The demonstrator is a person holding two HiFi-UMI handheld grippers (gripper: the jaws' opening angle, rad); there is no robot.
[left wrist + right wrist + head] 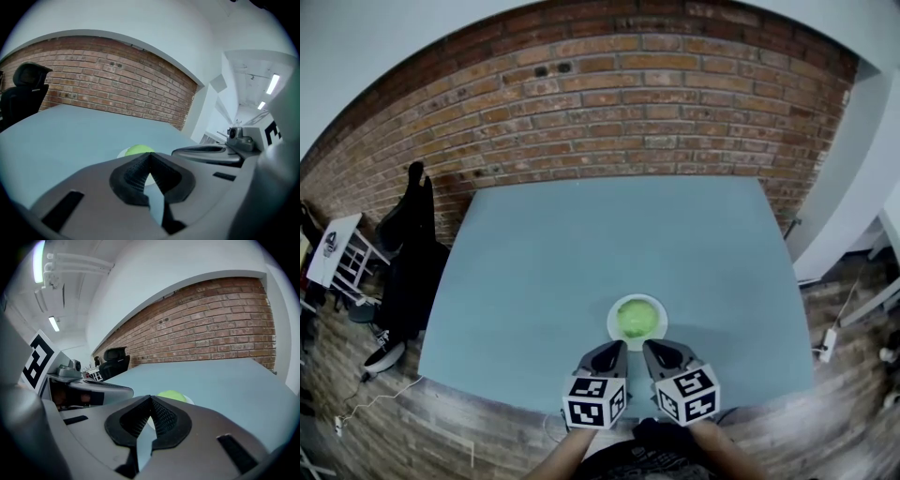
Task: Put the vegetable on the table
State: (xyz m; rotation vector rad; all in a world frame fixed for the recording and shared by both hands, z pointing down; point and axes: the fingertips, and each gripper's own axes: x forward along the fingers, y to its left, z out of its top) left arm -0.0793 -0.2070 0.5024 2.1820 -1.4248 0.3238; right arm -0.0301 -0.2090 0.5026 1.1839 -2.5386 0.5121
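A round green vegetable point(637, 319) lies on a small white plate point(615, 328) near the front edge of the grey-blue table point(534, 272). Both grippers hover side by side just in front of the plate, at the table's near edge. My left gripper point(614, 347) is shut with nothing in it; in its own view the vegetable point(139, 149) peeks over the closed jaw tips of the left gripper point(149, 157). My right gripper point(654, 348) is shut and empty too, and the vegetable point(171, 395) shows just beyond the tips of the right gripper point(151, 400).
A brick wall point(609, 103) runs behind the table. A black office chair point(411, 253) with a dark coat stands at the table's left side, and a white rack point(342, 253) stands further left. Cables and a power strip point(827, 345) lie on the brick floor at the right.
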